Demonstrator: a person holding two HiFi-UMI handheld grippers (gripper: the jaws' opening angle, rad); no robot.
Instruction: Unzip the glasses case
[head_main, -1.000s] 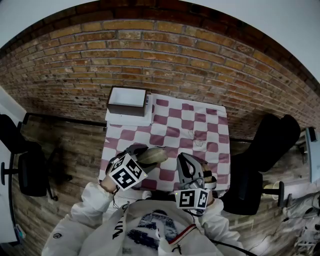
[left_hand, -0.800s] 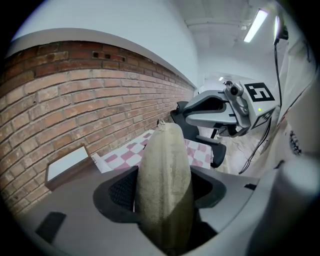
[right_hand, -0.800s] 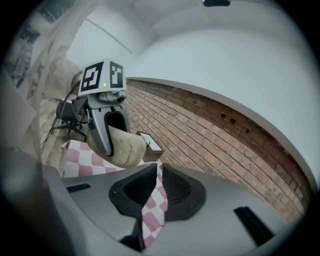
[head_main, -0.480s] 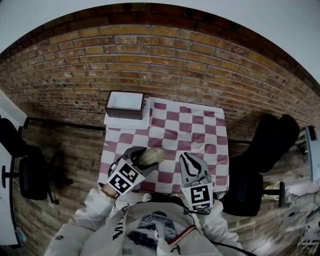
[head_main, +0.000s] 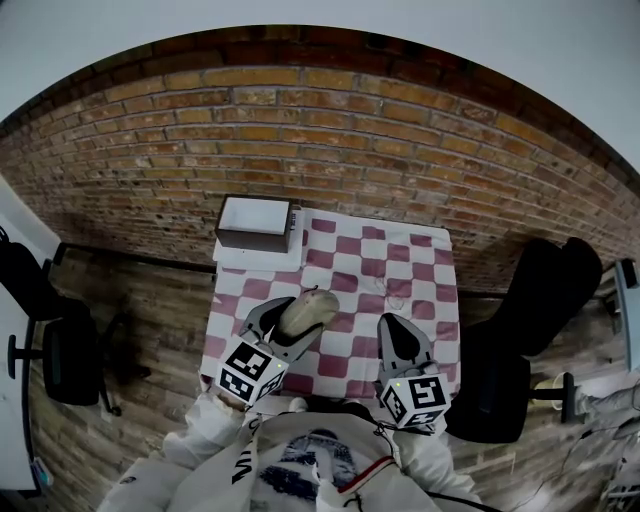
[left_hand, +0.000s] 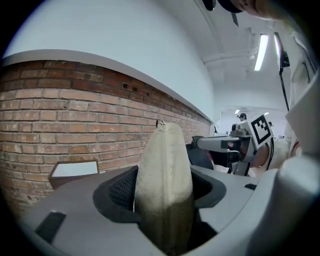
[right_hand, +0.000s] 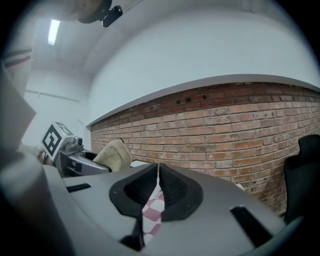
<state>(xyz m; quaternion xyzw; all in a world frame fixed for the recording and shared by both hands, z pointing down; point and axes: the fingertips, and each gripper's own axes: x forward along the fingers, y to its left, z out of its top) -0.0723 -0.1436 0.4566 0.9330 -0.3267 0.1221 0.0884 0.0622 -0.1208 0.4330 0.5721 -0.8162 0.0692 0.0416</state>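
Observation:
My left gripper (head_main: 290, 318) is shut on the beige glasses case (head_main: 309, 311) and holds it up above the checked table (head_main: 400, 250). In the left gripper view the case (left_hand: 165, 185) stands upright between the jaws, with its small zip pull (left_hand: 160, 123) at the top end. My right gripper (head_main: 397, 338) hovers over the table's right front part, apart from the case. Its jaws are shut and hold nothing (right_hand: 158, 185). From the right gripper view the case (right_hand: 115, 154) shows at the left, clamped in the left gripper (right_hand: 82, 162).
A brown box with a white inside (head_main: 256, 221) stands at the table's back left corner on a white sheet. Behind the table is a brick wall (head_main: 330, 130). A black chair (head_main: 545, 290) stands to the right, another (head_main: 50, 345) to the left.
My left gripper has lifted the case and tipped it more upright. The right gripper has rolled over, so its marker cube faces up, and has moved to the right.

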